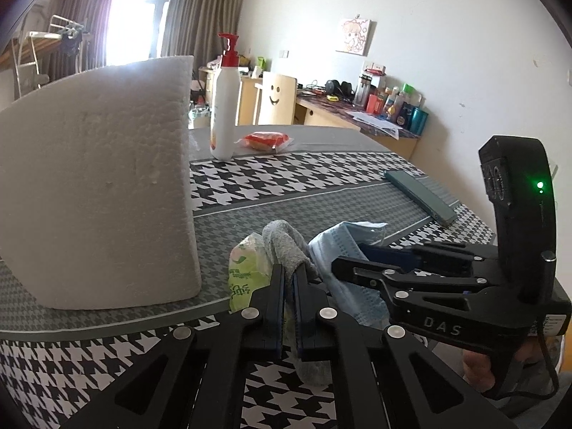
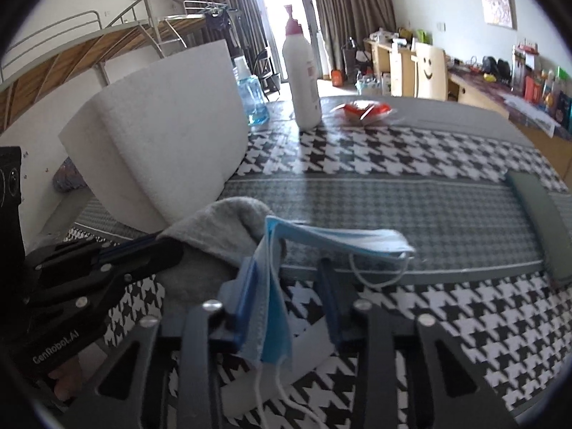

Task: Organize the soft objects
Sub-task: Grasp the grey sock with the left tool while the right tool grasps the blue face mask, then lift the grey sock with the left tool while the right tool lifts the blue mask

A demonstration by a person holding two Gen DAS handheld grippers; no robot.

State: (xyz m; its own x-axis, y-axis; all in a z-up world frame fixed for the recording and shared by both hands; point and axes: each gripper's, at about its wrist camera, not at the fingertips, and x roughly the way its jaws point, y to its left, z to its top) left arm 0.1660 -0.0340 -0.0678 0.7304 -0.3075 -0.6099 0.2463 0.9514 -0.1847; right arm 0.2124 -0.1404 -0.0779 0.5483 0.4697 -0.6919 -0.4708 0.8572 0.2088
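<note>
My left gripper (image 1: 289,273) is pinching the grey fuzzy sock (image 1: 286,243), my right gripper (image 2: 286,279) sits spread around the blue pleated face mask (image 2: 321,239), and only the left view catches the green tissue packet (image 1: 246,268).

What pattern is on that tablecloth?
Black-and-white houndstooth tablecloth with grey bands, clearest in the right wrist view.

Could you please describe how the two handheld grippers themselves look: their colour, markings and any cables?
Both are black linkage frames with silver rivets and blue finger pads. The right gripper carries "DAS" lettering, a black upright module with a green light, and a black cable. The left gripper reads "GenRobot.AI" on its side.
</note>
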